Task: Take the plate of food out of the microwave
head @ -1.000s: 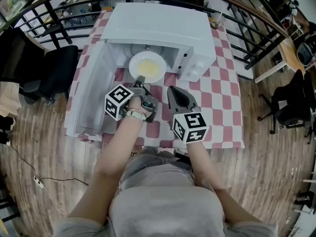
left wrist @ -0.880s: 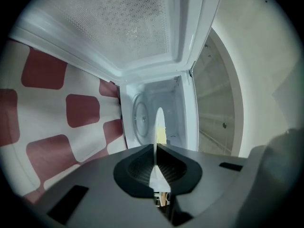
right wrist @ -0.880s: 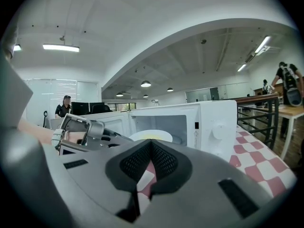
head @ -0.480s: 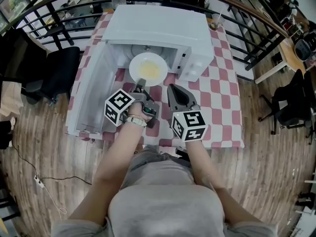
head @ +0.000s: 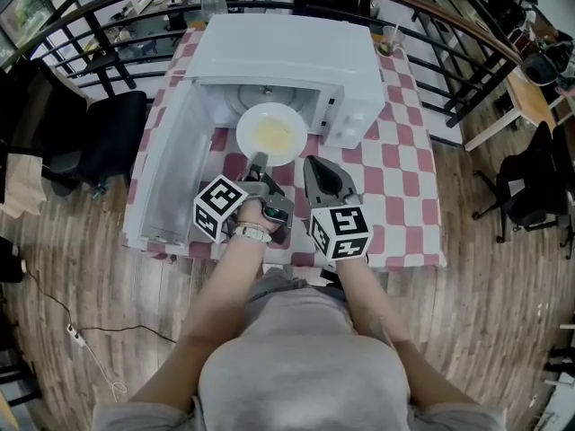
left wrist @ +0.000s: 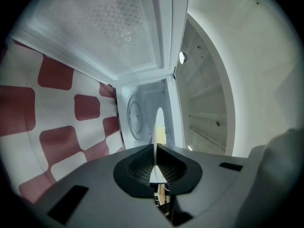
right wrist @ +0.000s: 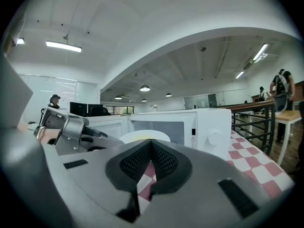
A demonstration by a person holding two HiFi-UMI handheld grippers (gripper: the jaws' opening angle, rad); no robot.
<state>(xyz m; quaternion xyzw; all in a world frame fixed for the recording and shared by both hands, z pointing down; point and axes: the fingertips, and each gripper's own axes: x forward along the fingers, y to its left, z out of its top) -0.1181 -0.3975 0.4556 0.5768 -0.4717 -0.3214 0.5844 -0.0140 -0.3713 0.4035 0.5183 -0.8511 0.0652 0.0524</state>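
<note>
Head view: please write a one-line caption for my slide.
Left gripper grips the plate by its rim at the open microwave; right gripper, shut, hovers alongside.

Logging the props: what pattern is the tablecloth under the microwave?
Red-and-white checks on the tablecloth, clearest in the head view.

Red-white checked-cloth table [head: 409, 196]: white microwave [head: 287, 52] directly on it (door swung open), toward far side.

The person wears a light grey short-sleeved top [head: 296, 366] and a pale band [head: 251, 233] on the left wrist. The left claw [head: 259, 158] and right claw [head: 310, 162] are grey, each with a white cube [head: 220, 207] bearing black square markers, and with black ribbed pads [right wrist: 135, 163].
</note>
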